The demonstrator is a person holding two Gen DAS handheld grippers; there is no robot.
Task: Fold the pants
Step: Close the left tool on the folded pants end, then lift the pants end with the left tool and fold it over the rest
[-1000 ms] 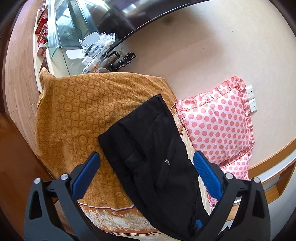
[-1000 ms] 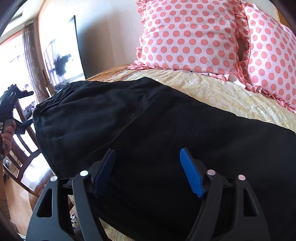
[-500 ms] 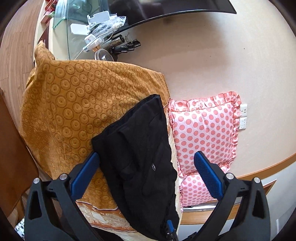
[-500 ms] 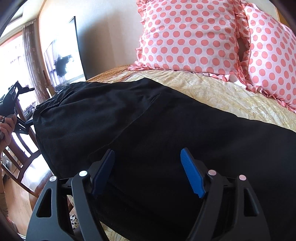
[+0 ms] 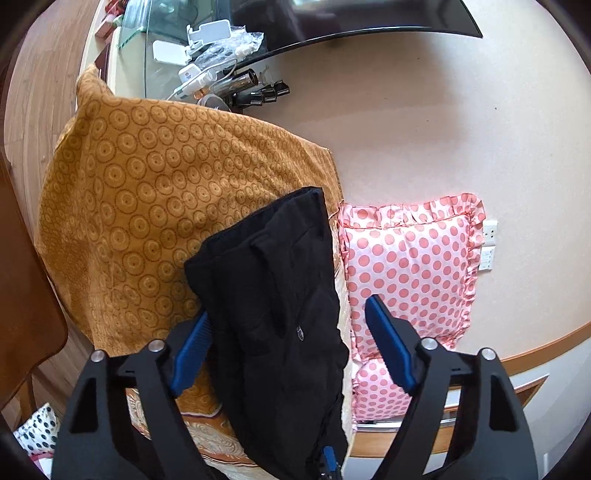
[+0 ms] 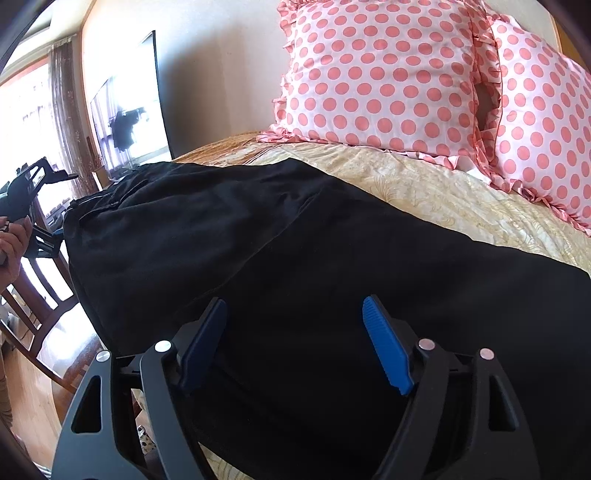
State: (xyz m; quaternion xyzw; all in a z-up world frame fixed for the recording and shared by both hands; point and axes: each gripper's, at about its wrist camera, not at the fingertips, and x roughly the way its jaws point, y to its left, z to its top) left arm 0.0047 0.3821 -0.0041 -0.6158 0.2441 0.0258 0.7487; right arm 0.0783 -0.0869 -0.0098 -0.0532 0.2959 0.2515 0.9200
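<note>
Black pants (image 5: 273, 302) lie folded lengthwise on the bed (image 5: 147, 206), which has an orange circle-patterned cover. My left gripper (image 5: 288, 325) is open and held above them, looking down at their waist end. In the right wrist view the pants (image 6: 280, 236) spread across the cream bedspread (image 6: 443, 192). My right gripper (image 6: 295, 317) is open, low over the pants, with its fingers on either side of the cloth. It grips nothing. The left gripper (image 6: 26, 192) shows at the far left in a hand.
Pink polka-dot pillows (image 6: 384, 74) lean against the wall at the head of the bed, also in the left wrist view (image 5: 406, 266). A glass table (image 5: 207, 48) with clutter and a dark TV (image 5: 332, 18) stand beyond the bed. A wooden chair (image 6: 33, 291) stands beside it.
My left gripper has risen and pulled back, so the bed and pants look smaller and farther. My right gripper has barely moved. Both stay open.
</note>
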